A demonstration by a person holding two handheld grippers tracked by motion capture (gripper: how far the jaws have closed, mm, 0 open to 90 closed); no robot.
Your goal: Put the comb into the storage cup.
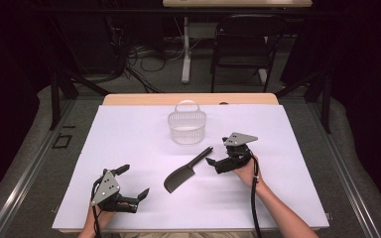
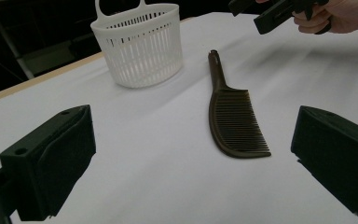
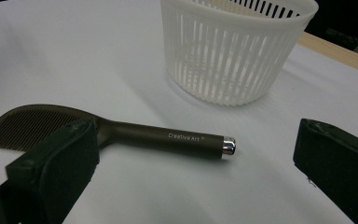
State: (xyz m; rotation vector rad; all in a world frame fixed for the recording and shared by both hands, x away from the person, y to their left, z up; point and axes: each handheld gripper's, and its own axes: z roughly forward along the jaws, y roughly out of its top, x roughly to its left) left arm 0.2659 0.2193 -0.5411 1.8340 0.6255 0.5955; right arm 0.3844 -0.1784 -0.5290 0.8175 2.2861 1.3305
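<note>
A dark brown comb [image 1: 183,171] lies flat on the white sheet, handle toward the white slatted basket [image 1: 187,126]. My right gripper [image 1: 217,151] stands open just right of the handle's end. In the right gripper view the comb handle [image 3: 168,136] with its silver tip lies between the open jaws of my right gripper [image 3: 196,161], touched by neither, and the basket [image 3: 233,56] stands behind. My left gripper [image 1: 134,181] is open at the front left, empty. Its own view shows the left gripper [image 2: 196,135] wide open, the comb [image 2: 233,121] ahead and the basket [image 2: 142,44] beyond.
The white sheet [image 1: 129,134] covers most of the wooden table [image 1: 188,99]. A folding chair [image 1: 245,44] and cables stand on the floor behind the table. The hand with the right gripper [image 2: 279,11] appears at the top right of the left gripper view.
</note>
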